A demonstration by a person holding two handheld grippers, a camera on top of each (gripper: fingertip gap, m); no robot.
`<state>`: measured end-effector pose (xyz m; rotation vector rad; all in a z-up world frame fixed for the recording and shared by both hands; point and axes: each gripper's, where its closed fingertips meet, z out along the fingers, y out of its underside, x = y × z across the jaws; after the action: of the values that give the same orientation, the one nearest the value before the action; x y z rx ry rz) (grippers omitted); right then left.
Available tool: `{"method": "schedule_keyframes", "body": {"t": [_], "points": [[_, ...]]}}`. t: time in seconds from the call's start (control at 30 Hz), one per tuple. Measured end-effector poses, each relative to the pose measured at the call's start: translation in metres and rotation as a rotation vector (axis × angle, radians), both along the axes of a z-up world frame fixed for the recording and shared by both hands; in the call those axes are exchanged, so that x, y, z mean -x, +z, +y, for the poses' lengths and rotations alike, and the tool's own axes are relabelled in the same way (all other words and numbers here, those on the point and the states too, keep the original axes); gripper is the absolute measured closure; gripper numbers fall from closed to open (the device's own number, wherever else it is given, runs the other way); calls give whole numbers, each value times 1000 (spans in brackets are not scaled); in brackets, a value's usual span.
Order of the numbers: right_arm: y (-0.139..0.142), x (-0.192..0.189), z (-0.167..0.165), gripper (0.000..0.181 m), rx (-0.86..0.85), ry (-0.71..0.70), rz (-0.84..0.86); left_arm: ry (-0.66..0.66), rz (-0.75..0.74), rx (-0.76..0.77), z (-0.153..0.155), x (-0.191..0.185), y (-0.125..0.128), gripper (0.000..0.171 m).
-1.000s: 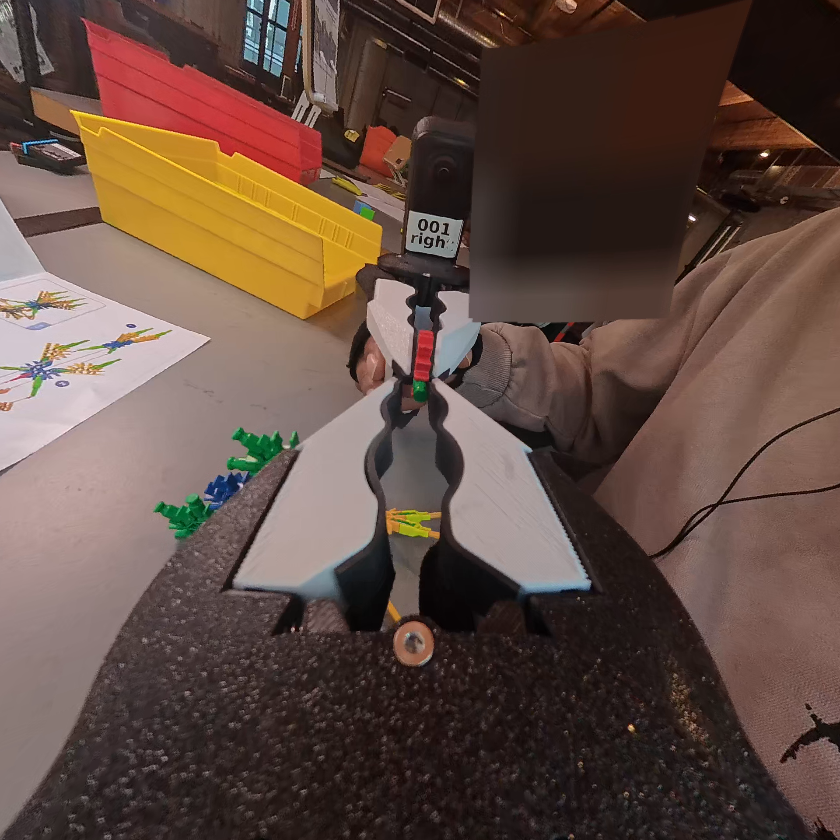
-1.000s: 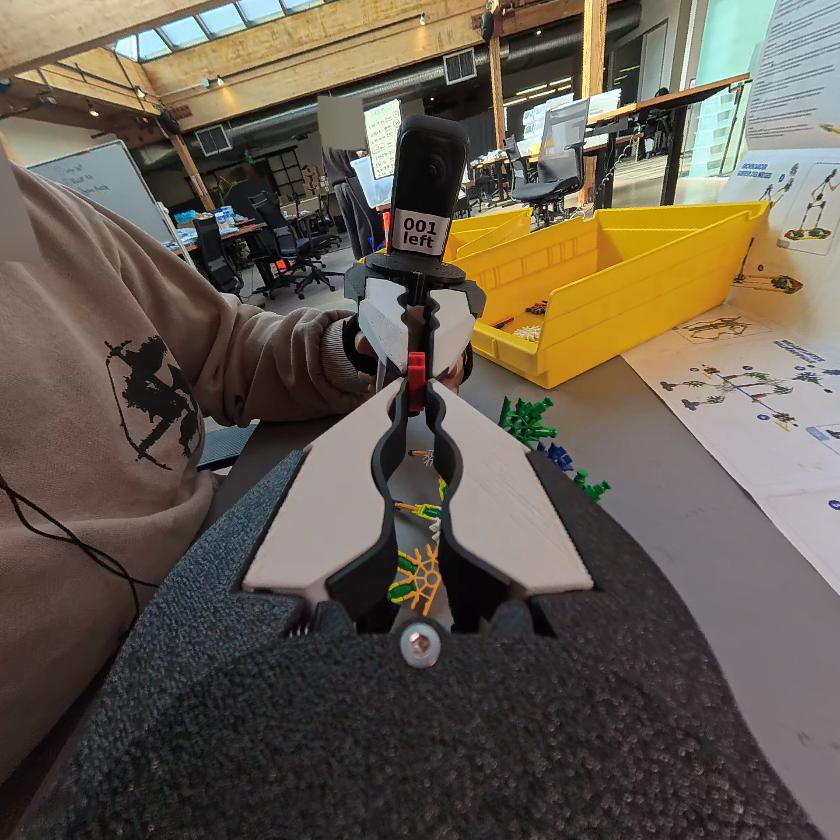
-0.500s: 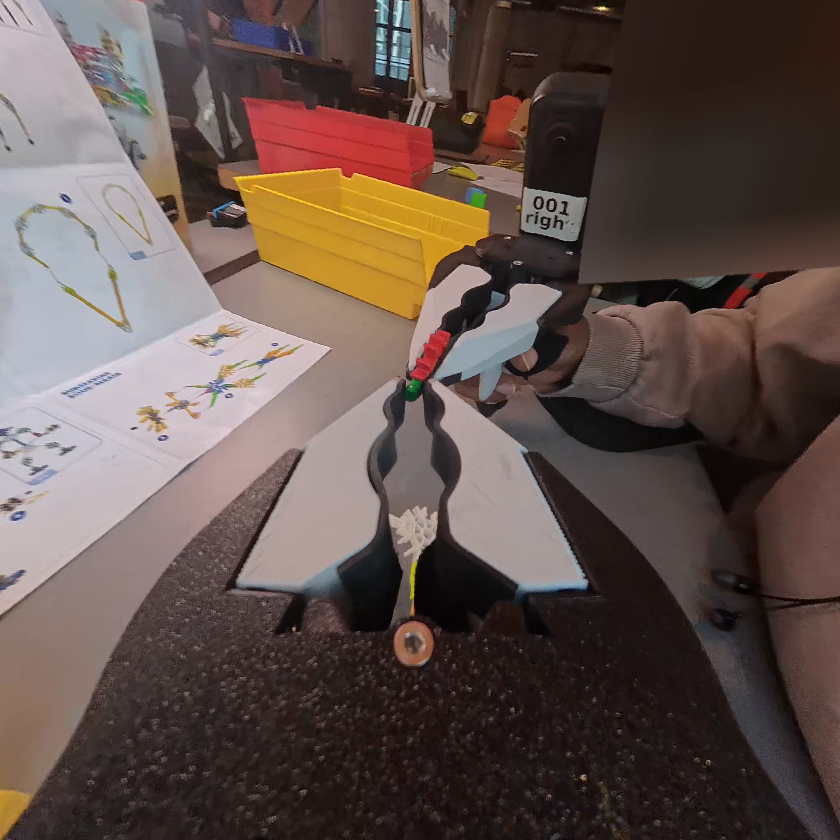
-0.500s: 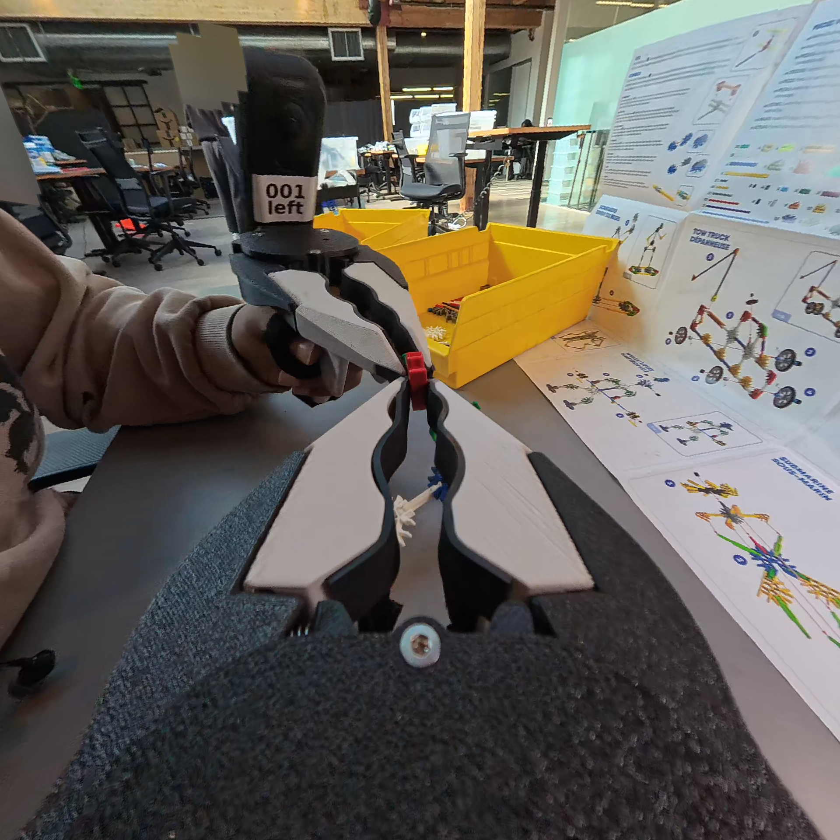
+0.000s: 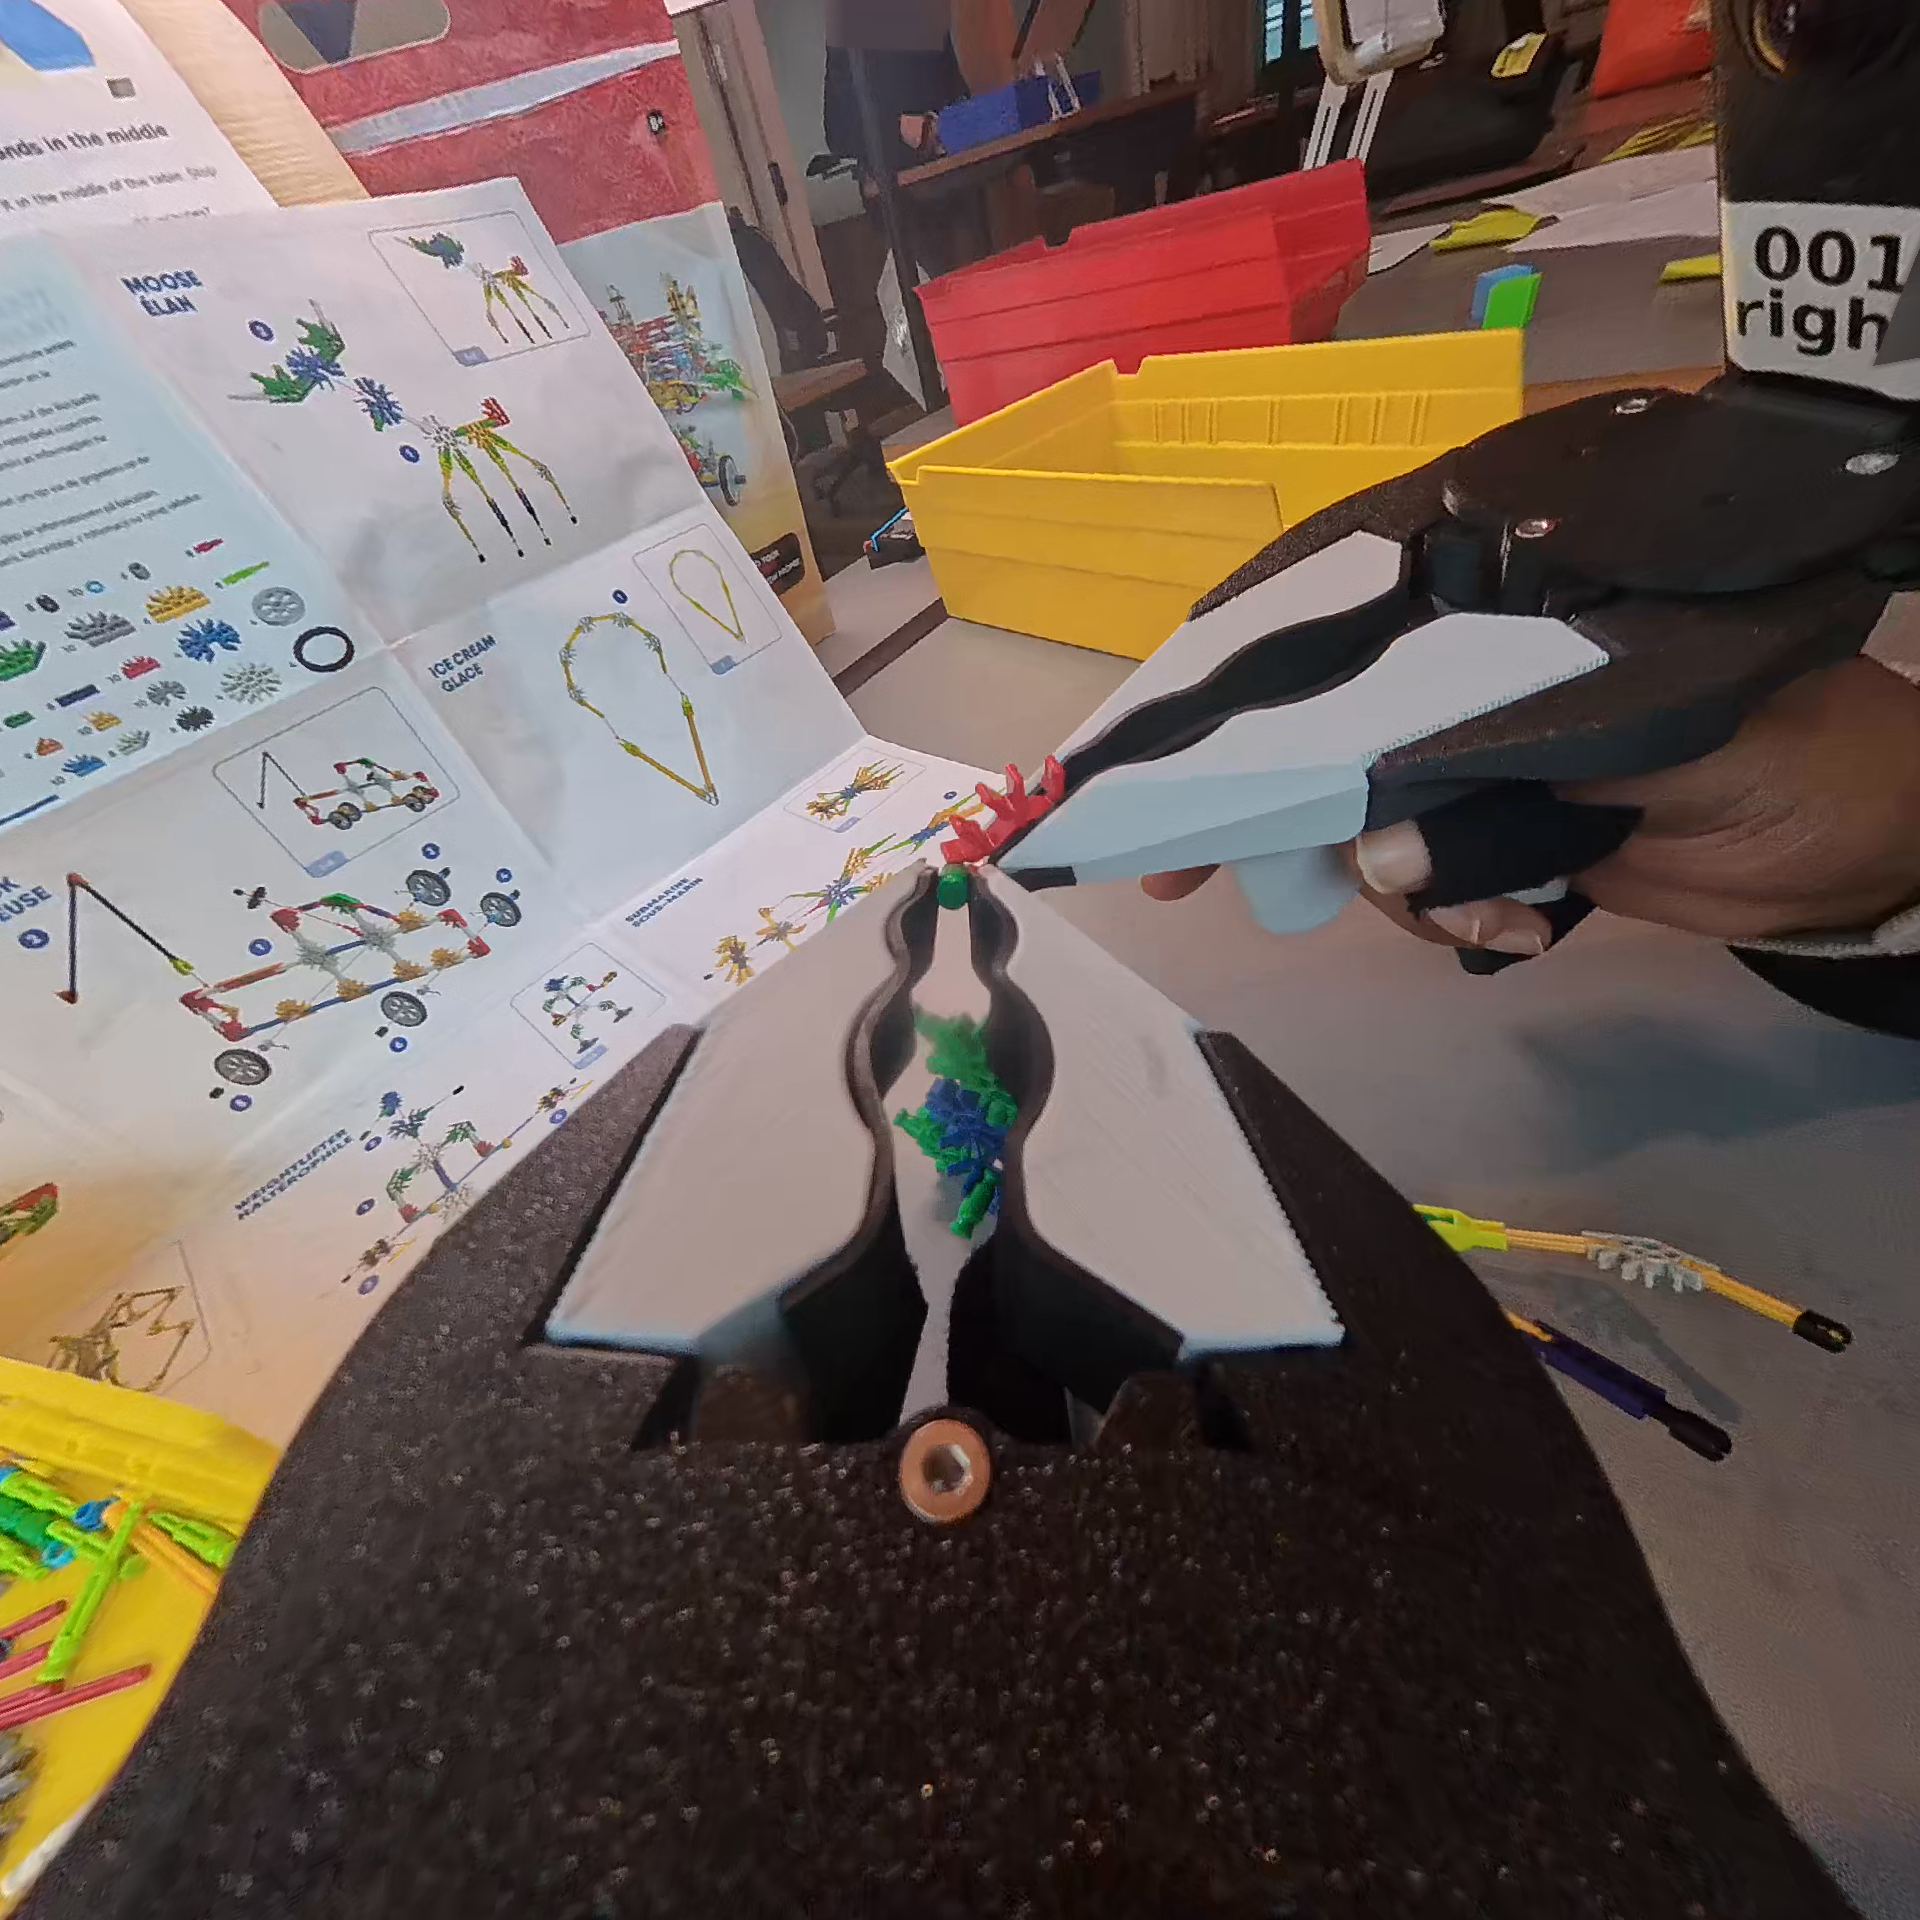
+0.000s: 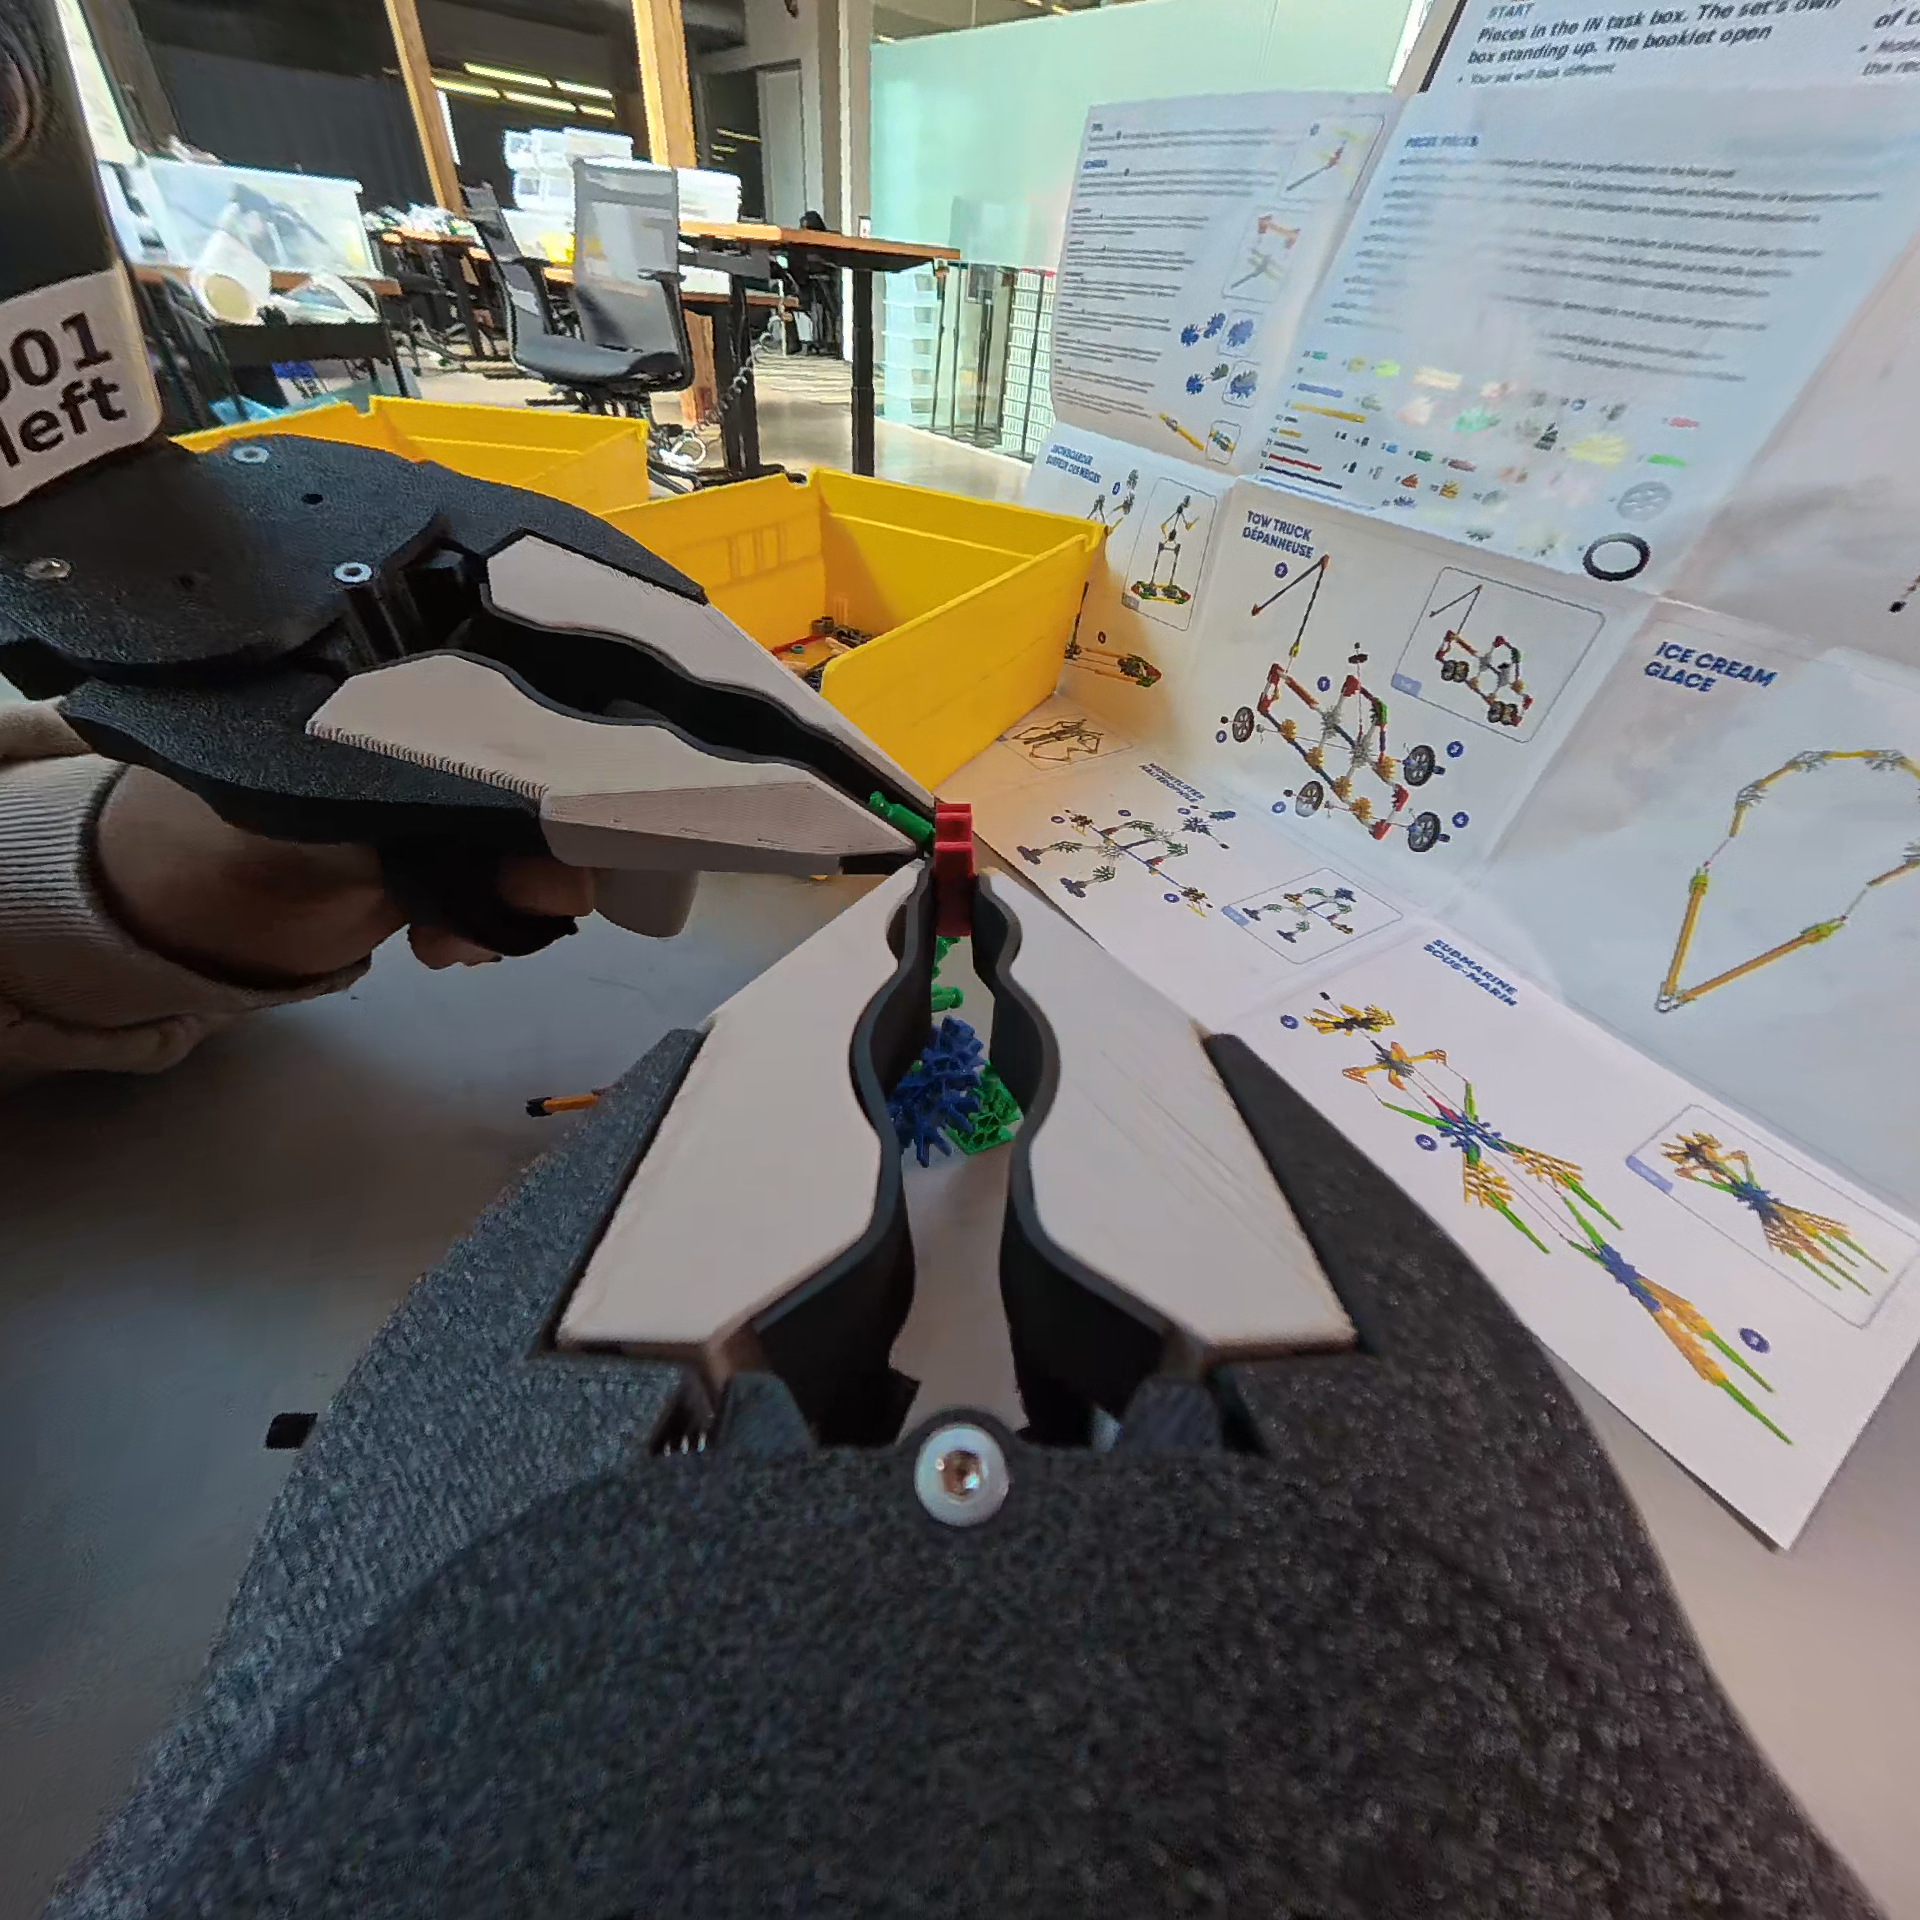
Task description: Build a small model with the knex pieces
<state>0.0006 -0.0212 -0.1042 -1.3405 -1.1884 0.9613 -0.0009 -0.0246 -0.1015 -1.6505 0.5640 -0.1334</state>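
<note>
My left gripper [image 5: 951,883] is shut on a short green rod [image 5: 951,890], pinched at the fingertips. My right gripper [image 6: 951,883] is shut on a red connector [image 6: 953,857]. The two grippers meet tip to tip above the grey table, and the rod's end touches the red connector [image 5: 1000,818]. In the left wrist view the right gripper [image 5: 1023,826] comes in from the right. In the right wrist view the left gripper [image 6: 920,831] comes in from the left with the green rod [image 6: 900,814]. A cluster of green and blue connectors [image 5: 961,1122] lies on the table beneath.
An open instruction sheet [image 5: 343,748] stands and lies at the back. Yellow bins [image 5: 1143,520] and a red bin [image 5: 1143,281] stand behind. A yellow bin with rods [image 5: 83,1538] is at lower left. Yellow rods with a grey connector [image 5: 1652,1268] and a purple rod [image 5: 1621,1387] lie right. Less than 4 cm separates the two grippers' tips.
Both grippers have swung together toward the instruction sheet and now meet at an angle instead of head on. Each still grips its piece, tips still touching.
</note>
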Motion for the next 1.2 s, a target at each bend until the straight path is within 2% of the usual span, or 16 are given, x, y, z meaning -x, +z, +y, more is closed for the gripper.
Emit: {"method": "schedule_keyframes", "body": {"t": [0.13,0.23,0.3,0.4,0.47,0.53,0.6,0.67,0.77,0.87,0.97,1.07,1.2], "points": [[3,-13,21,177,72,-6,39,-27,-39,21,1,10,-1,167],[18,-25,35,177,93,3,115,15,-107,27,7,43,5,166],[23,-29,40,177,116,14,143,106,-107,0,11,78,16,166],[24,-30,41,177,152,36,170,345,-23,-36,11,154,29,166],[21,-29,41,176,160,43,161,486,16,51,6,203,21,166],[16,-26,39,177,167,56,146,555,9,159,0,233,5,166],[12,-23,37,177,173,67,131,581,5,255,-5,248,-14,166],[8,-21,34,176,184,84,118,591,21,270,-4,252,-21,166],[10,-19,27,176,214,127,134,497,-1,227,2,228,-14,152],[15,-19,18,176,252,192,167,320,-71,167,6,184,-2,151],[19,-18,7,176,287,262,193,32,-195,146,0,117,10,152],[22,-16,-10,176,286,353,205,-280,-354,182,-19,46,19,152],[20,-12,-39,176,232,468,173,-476,-451,233,-36,-4,19,152]]}}
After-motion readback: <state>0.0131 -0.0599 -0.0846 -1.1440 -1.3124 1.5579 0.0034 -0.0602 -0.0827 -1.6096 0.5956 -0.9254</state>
